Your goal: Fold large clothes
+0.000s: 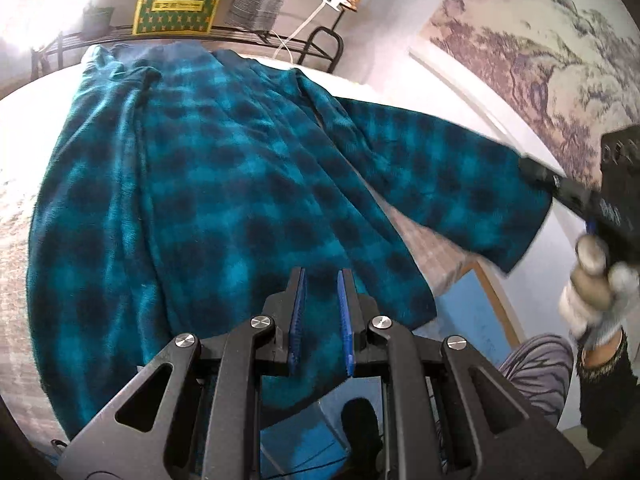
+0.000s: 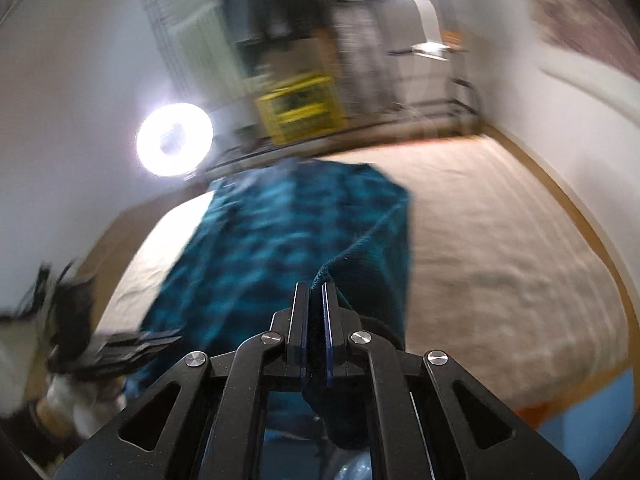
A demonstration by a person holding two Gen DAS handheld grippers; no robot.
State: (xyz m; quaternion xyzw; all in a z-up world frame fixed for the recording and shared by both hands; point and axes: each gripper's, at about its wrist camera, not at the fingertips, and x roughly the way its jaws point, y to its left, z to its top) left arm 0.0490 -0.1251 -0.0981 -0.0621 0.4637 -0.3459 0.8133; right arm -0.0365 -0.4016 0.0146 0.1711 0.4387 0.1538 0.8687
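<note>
A large teal and black plaid fleece garment [image 1: 220, 180] lies spread lengthwise on the beige-covered table [image 2: 500, 260]. My left gripper [image 1: 322, 276] is at its near hem, with the jaws narrow and fleece filling the gap between the blue pads. My right gripper [image 2: 316, 288] is shut on a fold of the garment [image 2: 280, 232] and holds it raised above the table. In the left wrist view the right gripper [image 1: 528, 166] pinches the end of the sleeve [image 1: 460, 184], stretched out to the right in the air. A gloved hand [image 1: 600, 280] holds that tool.
A black metal rack [image 1: 240, 36] stands past the table's far end with a yellow-green box [image 1: 176, 4] on it. A ring light [image 2: 174, 140] glares at the left. A landscape painting [image 1: 540, 40] hangs on the right wall. A person's leg [image 1: 536, 364] is at the lower right.
</note>
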